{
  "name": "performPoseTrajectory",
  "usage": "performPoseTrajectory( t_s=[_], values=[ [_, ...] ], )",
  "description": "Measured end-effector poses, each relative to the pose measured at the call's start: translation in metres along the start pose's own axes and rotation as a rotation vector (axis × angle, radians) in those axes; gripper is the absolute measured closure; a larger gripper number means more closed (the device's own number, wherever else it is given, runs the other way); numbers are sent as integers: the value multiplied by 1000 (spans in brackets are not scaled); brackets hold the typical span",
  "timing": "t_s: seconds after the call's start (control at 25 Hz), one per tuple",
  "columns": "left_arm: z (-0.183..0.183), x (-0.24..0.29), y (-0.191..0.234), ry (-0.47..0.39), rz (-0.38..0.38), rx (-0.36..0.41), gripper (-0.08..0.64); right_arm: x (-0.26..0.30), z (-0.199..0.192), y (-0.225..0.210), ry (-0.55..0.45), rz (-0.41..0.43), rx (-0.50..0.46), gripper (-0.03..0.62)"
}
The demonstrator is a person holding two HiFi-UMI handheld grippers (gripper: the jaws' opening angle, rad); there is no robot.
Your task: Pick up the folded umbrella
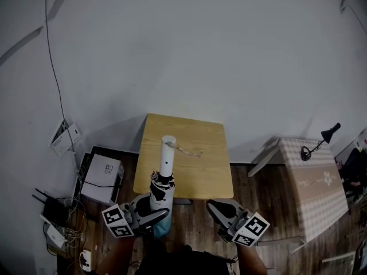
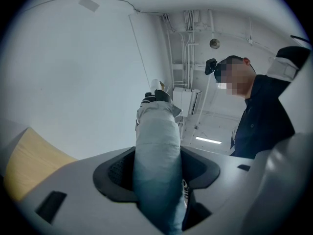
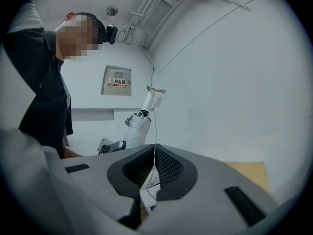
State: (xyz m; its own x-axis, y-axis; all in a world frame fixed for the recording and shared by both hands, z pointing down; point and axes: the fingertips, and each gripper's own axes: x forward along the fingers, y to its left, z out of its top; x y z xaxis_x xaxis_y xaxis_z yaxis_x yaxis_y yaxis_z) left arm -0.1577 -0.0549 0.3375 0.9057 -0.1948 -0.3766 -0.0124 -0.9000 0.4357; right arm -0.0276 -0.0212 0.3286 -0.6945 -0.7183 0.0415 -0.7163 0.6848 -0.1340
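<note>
The pickup looks done: the left gripper (image 1: 153,213) clenches the folded umbrella (image 1: 164,173), upright above the table's (image 1: 200,165) six o'clock edge, while the right gripper (image 1: 219,209), at three o'clock, is closed and empty.

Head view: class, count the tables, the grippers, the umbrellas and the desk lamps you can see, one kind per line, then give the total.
Tables: 2, a wooden table and a cloth-covered table
Grippers: 2, left gripper and right gripper
Umbrellas: 1, the folded umbrella, held in the left gripper
Desk lamps: 1, a black desk lamp
Total: 6
</note>
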Motion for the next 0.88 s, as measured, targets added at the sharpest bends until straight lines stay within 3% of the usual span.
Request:
performPoseTrajectory(
  t_s=[0.28, 0.64, 0.76, 0.88],
  values=[
    [-7, 33, -21, -48, -4, -25, 291, -37, 16, -8, -34, 77, -32, 574],
    [-20, 61, -47, 15, 42, 25, 291, -72, 18, -22, -78, 144, -7, 575],
    [-24, 67, -52, 4, 43, 5, 291, -80, 18, -26, -92, 142, -9, 575],
    [-28, 73, -57, 37, 60, 39, 291, -90, 17, -31, -109, 141, -5, 575]
  ],
)
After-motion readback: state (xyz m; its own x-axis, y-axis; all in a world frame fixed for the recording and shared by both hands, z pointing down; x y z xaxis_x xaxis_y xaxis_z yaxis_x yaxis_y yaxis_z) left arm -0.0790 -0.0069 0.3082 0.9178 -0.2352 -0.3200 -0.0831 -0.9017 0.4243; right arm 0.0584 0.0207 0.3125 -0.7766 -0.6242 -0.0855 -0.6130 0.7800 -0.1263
